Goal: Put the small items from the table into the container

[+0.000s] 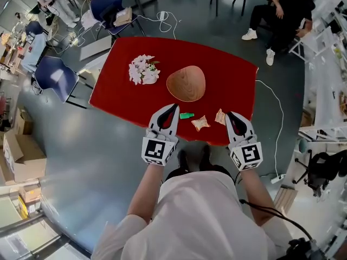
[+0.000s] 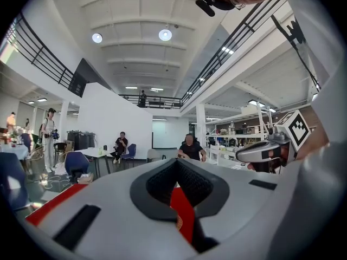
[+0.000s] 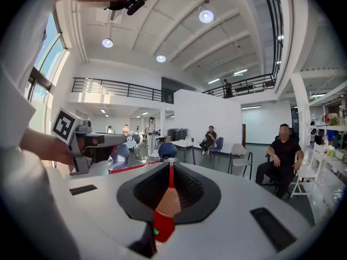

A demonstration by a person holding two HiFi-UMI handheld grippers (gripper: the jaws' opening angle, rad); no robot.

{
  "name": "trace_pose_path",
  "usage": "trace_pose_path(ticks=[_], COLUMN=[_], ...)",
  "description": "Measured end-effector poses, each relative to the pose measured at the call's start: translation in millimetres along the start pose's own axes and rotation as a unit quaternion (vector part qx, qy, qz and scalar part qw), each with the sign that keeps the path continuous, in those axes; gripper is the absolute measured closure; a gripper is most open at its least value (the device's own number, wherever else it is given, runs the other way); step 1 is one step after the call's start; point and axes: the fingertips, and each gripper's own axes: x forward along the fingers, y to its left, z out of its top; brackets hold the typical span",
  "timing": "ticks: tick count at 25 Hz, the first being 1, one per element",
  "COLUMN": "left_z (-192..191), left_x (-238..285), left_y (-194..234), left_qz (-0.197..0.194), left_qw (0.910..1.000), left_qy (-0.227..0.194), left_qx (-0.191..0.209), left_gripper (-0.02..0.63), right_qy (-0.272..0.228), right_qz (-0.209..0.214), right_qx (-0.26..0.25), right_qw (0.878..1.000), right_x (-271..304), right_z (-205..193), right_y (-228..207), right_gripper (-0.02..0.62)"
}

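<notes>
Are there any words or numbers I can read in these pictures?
No readable words or numbers anywhere.
On the left cube and the right cube: black-and-white square patterns, no letters.
On the packets: any print is too small to read.

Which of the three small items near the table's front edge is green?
The leftmost item, lying nearest the left gripper. The other two, the middle wrapper and the right wrapper, are tan.

White short-sleeved T-shirt [image 1: 195, 215]. Pale grey left gripper [image 1: 172, 106] and right gripper [image 1: 229, 115], black-lined jaws, black-and-white marker cubes [image 1: 156, 150]. Thin black cable [image 1: 265, 210] on right.
</notes>
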Motion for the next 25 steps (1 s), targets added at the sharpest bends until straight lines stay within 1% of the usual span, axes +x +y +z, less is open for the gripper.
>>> trace_pose_path(ticks=[3, 5, 6, 8, 11, 15, 19, 21, 25], left_z=[-26, -43, -52, -69, -100, -138, -154, -158, -165], left_x=[14, 22, 25, 31, 36, 32, 23, 20, 12], left_y=[0, -1, -2, -6, -11, -11, -12, -13, -18], left_qz=[0.006, 0.007, 0.006, 0.001, -0.007, 0.000, 0.008, 0.010, 0.018], left_qw=[0.9997, 0.9995, 0.9994, 0.9991, 0.9974, 0.9935, 0.9910, 0.9903, 0.9893], left_qy=[0.021, 0.029, 0.031, 0.037, 0.057, 0.090, 0.109, 0.114, 0.122], left_qx=[-0.009, -0.013, -0.014, -0.021, -0.043, -0.070, -0.078, -0.079, -0.079], left_gripper=[0.601, 0.601, 0.601, 0.601, 0.598, 0.598, 0.598, 0.598, 0.598], right_qy=[0.032, 0.060, 0.075, 0.109, 0.172, 0.263, 0.342, 0.377, 0.428], right_qz=[0.012, 0.025, 0.031, 0.040, 0.058, 0.094, 0.129, 0.143, 0.152], right_qx=[0.004, 0.007, 0.007, 0.004, -0.007, -0.026, -0.047, -0.048, -0.036], right_qw=[0.999, 0.998, 0.997, 0.993, 0.983, 0.960, 0.930, 0.914, 0.890], right_x=[14, 25, 31, 41, 52, 65, 76, 79, 84], right_z=[-26, -49, -63, -96, -154, -240, -313, -342, -380], right_y=[-23, -35, -41, -53, -67, -75, -78, -79, -83], right_gripper=[0.578, 0.550, 0.533, 0.525, 0.508, 0.470, 0.428, 0.399, 0.355])
